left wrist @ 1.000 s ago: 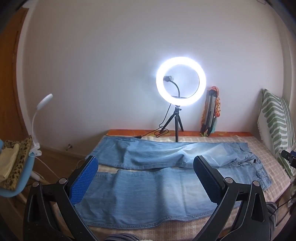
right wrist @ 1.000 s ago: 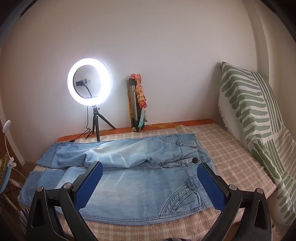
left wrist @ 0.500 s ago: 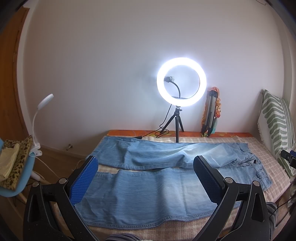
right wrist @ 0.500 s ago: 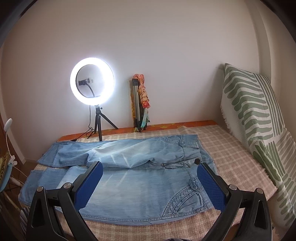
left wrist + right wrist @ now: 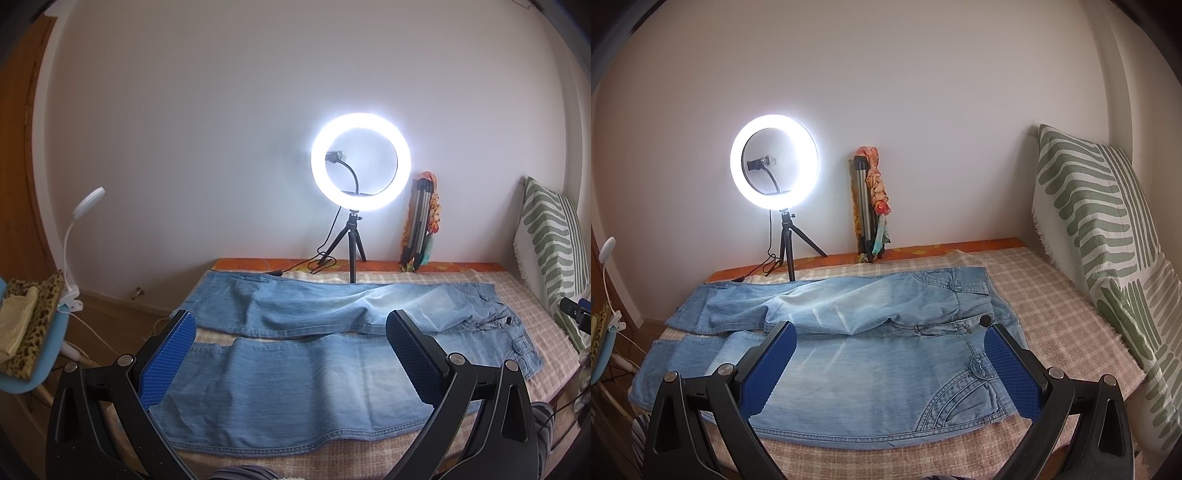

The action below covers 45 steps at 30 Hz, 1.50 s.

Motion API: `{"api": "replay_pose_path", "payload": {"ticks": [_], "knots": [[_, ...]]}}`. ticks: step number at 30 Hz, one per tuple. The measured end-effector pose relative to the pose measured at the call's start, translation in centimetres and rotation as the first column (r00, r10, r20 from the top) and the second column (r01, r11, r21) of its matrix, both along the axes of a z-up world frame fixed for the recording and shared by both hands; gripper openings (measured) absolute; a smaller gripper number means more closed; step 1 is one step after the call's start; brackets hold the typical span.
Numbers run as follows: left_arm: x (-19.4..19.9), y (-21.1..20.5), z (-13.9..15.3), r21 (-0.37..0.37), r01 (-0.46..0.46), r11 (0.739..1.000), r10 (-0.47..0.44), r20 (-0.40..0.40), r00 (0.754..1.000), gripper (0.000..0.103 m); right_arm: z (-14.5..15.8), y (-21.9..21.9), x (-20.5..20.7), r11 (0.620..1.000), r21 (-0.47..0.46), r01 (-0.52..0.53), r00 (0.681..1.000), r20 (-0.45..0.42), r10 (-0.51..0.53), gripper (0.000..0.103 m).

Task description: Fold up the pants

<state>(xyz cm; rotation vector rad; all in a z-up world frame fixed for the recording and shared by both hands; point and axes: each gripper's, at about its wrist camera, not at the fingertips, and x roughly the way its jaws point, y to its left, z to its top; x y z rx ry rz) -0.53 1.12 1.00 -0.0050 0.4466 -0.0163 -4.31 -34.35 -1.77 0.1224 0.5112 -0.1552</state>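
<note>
Lying flat on the bed (image 5: 1052,295), the jeans (image 5: 871,369) are spread open, both legs running side by side toward the left, the waistband at the right end near the pillow (image 5: 1108,236). The far leg is slightly rumpled and overlaps the near one along the crotch seam; the near leg looks smooth.

No fold appears made, so the job seems to be at its very start. Both claws hover above the near edge of the bed, clear of the denim. The left claw (image 5: 291,363) is spread wide over the near leg toward the hems; the right claw (image 5: 890,363) is equally wide over the hip and back pocket. Neither holds anything.

The likely first move is to bring one leg over the other. That would call for each claw to drop to the cloth and pinch an edge, one at the waistband and one at the hem, then carry that edge across evenly so the seams line up.

The bed has a checked pink cover with an orange strip along the wall. A lit ring light (image 5: 360,162) on a small tripod stands at the back, a folded tripod (image 5: 864,206) with a scarf leans beside it. To the left, a chair (image 5: 33,354) holds cloths, with a clip lamp (image 5: 86,199) attached.
</note>
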Motion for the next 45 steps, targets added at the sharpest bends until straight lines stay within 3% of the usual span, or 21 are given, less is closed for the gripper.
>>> {"api": "replay_pose_path", "payload": {"ticks": [34, 45], "knots": [[0.4, -0.2, -1.0, 0.005, -0.002, 1.0, 0.002, -0.012, 1.0, 0.102, -0.7, -0.1, 0.5, 1.0, 0.024, -0.005, 1.0, -0.014, 0.006, 0.103], [1.7, 0.0, -1.8, 0.016, -0.009, 1.0, 0.009, -0.031, 0.999, 0.102, -1.1, -0.7, 2.3, 0.999, 0.023, -0.024, 0.999, -0.026, 0.024, 0.103]]}}
